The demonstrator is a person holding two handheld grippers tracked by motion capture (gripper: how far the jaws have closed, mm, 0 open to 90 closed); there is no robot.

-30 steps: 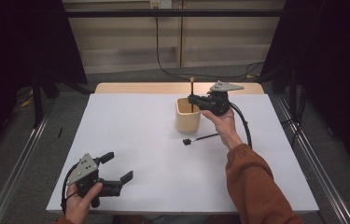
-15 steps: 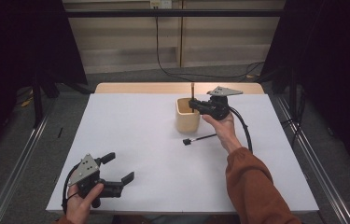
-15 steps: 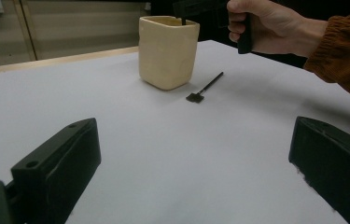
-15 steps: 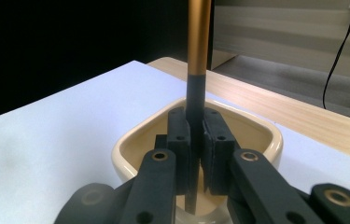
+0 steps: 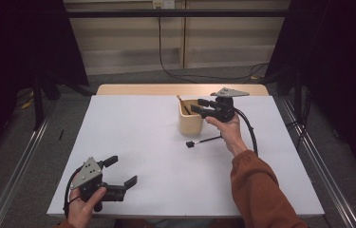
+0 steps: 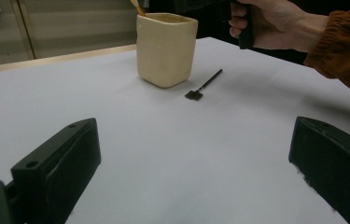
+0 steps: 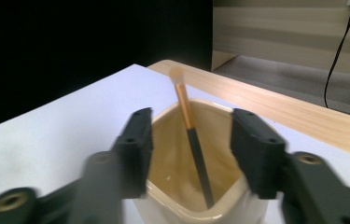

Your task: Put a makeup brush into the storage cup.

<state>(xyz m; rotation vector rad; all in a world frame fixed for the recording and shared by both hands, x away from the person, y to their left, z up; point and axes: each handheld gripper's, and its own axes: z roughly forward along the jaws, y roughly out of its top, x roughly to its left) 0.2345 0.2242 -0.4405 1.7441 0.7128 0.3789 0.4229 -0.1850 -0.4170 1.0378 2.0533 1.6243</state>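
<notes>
Cream-coloured, one cup [image 5: 190, 122] is standing on the white worktop [image 5: 142, 142], with one brush [image 7: 192, 135] leaning inside it and a second brush [image 5: 204, 141] lying just beside it. Right gripper [image 5: 198, 106] is hovering level over the cup's rim, jaws having just been opening, nothing gripped. Left gripper [image 5: 121, 172] is resting at the near edge, jaws standing wide and empty.

Right gripper [image 7: 189, 154] low centre, jaws just opened, apart either side of a brush [image 7: 192, 140]. Brush leans in cream cup [image 7: 182, 205] at bottom centre, untouched. White table [image 7: 65, 126] left; wooden edge [image 7: 303, 112] upper right.
</notes>
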